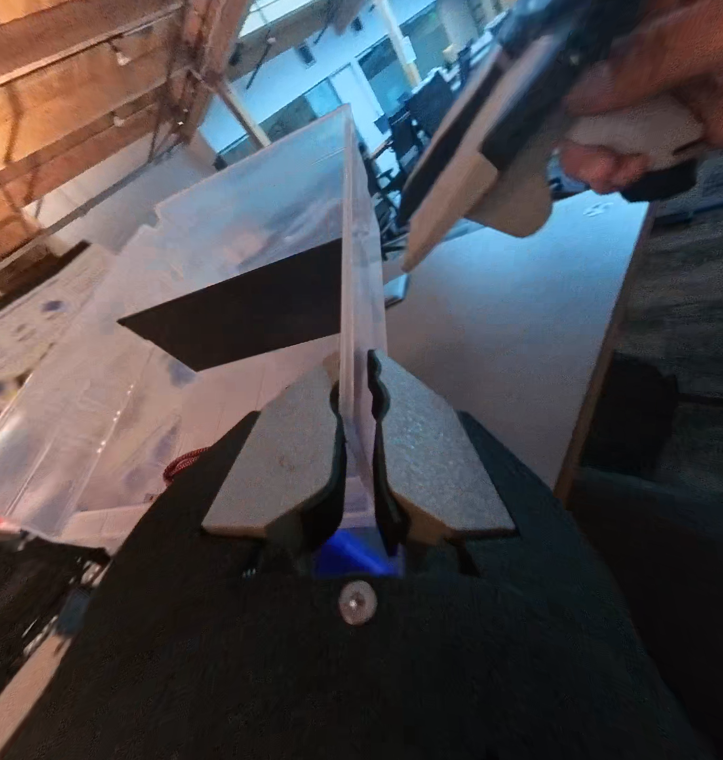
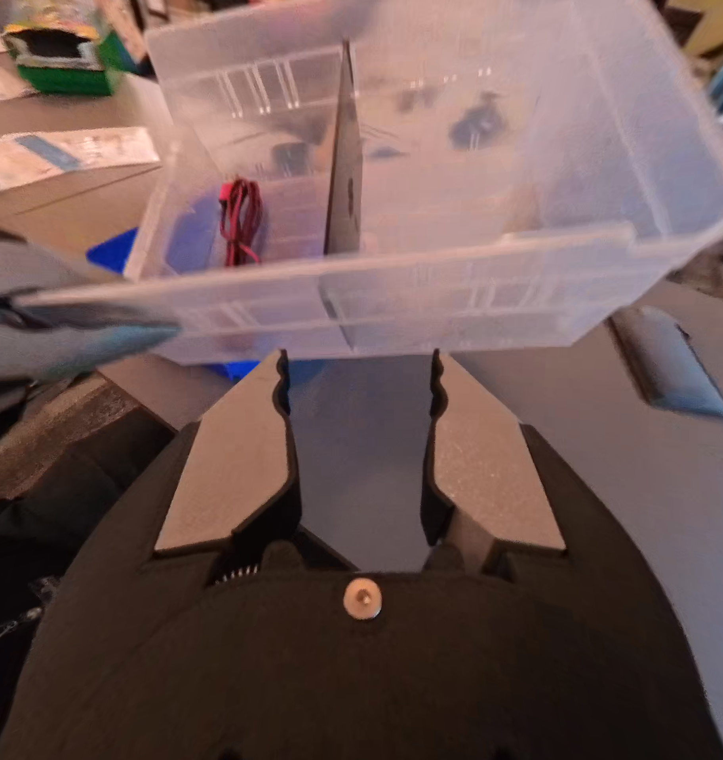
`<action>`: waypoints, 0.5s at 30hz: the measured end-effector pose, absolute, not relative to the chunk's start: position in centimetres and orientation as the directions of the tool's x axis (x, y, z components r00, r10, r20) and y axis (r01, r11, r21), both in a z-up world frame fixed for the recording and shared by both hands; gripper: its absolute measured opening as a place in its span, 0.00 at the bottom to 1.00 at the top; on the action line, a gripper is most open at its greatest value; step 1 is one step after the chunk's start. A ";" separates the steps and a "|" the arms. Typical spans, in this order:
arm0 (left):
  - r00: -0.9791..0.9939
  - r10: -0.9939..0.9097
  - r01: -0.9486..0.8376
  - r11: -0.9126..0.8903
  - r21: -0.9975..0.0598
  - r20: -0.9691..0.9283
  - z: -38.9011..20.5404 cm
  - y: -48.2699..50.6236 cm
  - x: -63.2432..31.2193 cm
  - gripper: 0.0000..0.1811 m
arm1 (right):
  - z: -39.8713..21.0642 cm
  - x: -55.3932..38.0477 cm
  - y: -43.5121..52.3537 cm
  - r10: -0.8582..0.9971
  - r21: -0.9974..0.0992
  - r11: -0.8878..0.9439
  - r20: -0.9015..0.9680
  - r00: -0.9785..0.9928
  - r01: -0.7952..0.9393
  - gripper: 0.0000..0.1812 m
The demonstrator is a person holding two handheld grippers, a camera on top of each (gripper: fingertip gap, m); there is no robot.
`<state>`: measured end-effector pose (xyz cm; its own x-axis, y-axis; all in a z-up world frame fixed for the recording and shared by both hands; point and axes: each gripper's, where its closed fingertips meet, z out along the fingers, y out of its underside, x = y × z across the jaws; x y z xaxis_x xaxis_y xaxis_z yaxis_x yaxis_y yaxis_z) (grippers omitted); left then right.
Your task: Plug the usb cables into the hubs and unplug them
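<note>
My left gripper (image 1: 355, 362) is shut on the thin wall of a clear plastic bin (image 1: 248, 214) and holds it tilted above the table. The bin (image 2: 516, 164) fills the upper right wrist view, where the left gripper's fingers (image 2: 84, 329) clamp its near rim at the left. A coiled red cable (image 2: 240, 222) lies inside beside a dark divider (image 2: 343, 164); a bit of the red cable (image 1: 183, 460) shows in the left wrist view. My right gripper (image 2: 358, 362) is open and empty, its tips just under the bin's near edge. It also shows in the left wrist view (image 1: 454, 197), held by a hand.
A grey oblong device (image 2: 668, 362) lies on the grey table (image 2: 536, 390) at the right. A cardboard box (image 2: 63, 172) and a green box (image 2: 63, 61) stand at the left. The table's edge (image 1: 598, 349) runs along carpeted floor.
</note>
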<state>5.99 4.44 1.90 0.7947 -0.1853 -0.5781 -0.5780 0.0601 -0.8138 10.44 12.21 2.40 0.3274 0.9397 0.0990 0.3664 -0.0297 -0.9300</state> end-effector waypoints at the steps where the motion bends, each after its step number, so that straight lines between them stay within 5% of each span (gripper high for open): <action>1: 0.783 -0.215 -0.585 0.066 -0.808 -0.584 1.0 5.7 8.0 0.02 | 2.4 12.0 13.2 0.930 -0.930 -0.058 0.082 0.357 0.363 0.37; 10: 0.809 -0.391 -0.507 -0.085 -0.858 -0.440 -7.9 15.1 16.0 0.03 | -0.9 19.3 18.6 0.859 -0.868 -0.154 0.118 0.498 0.471 0.38; 15: 0.845 -0.494 -0.365 -0.250 -0.897 -0.206 -11.6 16.0 16.9 0.03 | -3.1 20.2 20.5 0.832 -0.820 -0.210 0.135 0.537 0.532 0.40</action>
<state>16.91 15.98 -11.64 0.8446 -0.4940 -0.2063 -0.3652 -0.2500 -0.8967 20.24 20.52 -3.13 0.5375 0.8324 0.1352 0.5318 -0.2102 -0.8204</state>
